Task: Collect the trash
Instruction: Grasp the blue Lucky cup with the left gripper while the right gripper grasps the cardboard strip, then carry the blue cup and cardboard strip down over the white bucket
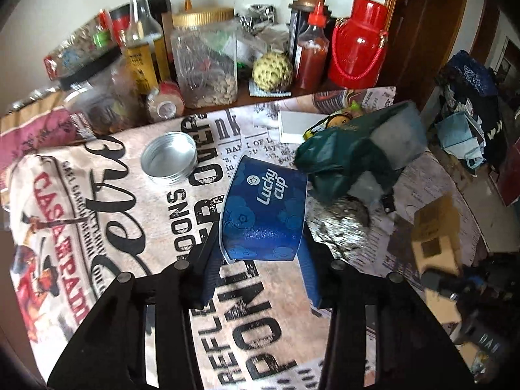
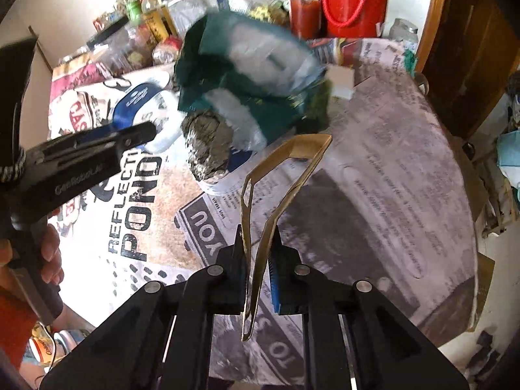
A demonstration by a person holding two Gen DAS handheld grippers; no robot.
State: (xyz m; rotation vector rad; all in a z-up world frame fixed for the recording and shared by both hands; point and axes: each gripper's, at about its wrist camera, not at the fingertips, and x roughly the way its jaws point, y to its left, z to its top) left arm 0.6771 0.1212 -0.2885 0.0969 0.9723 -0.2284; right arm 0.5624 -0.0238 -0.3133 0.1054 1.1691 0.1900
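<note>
Between the blue pads of the left gripper (image 1: 260,243) sits a blue paper cup (image 1: 265,209) printed "Lucky cup", lying on its side with its open mouth away from the camera; the pads press its flanks, so the cup is gripped. The right gripper (image 2: 260,253) is clamped tight on a flattened brown cardboard piece (image 2: 282,175), which rises from its jaws and bends over at the top.

Judging by this, the collecting is under way but far from over: two pieces are in hand, and neither view shows a bin or bag to drop them into. Just beyond the cup, to its right, lie a dark green wrapper (image 1: 341,159) and a crumpled foil ball (image 1: 341,224), both likely still to be gathered. Ahead and left of the left gripper rests a shallow round metal lid (image 1: 169,157); whether it counts as trash I cannot tell.

The tabletop (image 1: 130,214) is covered with a cloth printed in bold vintage lettering, and under the right gripper with newspaper sheets (image 2: 373,201). Along its far edge stand a plastic jar with a gold cap (image 1: 204,61), glass bottles, a red sauce bottle (image 1: 310,52) and a red flask (image 1: 357,42), against a white wall. Dark wooden joinery and cluttered bags lie off to the right.
</note>
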